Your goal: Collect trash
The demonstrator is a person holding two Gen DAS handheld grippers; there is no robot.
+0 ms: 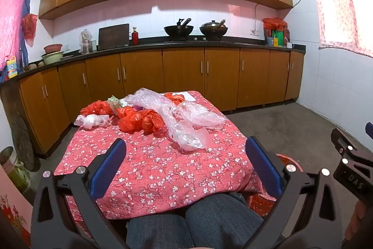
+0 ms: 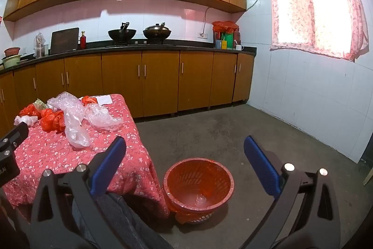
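Presently, left to right:

- White plastic bag (image 1: 91, 120): crumpled at the left edge of the table, on the red floral tablecloth (image 1: 149, 169).
- Orange plastic bags (image 1: 139, 120): several bunched near the table's middle, touching the bubble wrap.
- Bubble wrap (image 1: 177, 113): long clear sheet trailing toward the near edge, lying partly over the orange bags.
- White paper (image 1: 186, 96): flat at the far edge of the table.
- Left gripper (image 1: 185, 162): jaws spread wide, nothing between them, raised above the near part of the table and apart from the trash.
- Person's knees (image 1: 193, 221): in grey trousers, below the left gripper.
- Red waste basket (image 2: 198, 186): on the floor just beside the table's right side, lined with an orange bag, a scrap of clear plastic inside.
- Right gripper (image 2: 185, 162): jaws spread wide, empty, raised above the basket.
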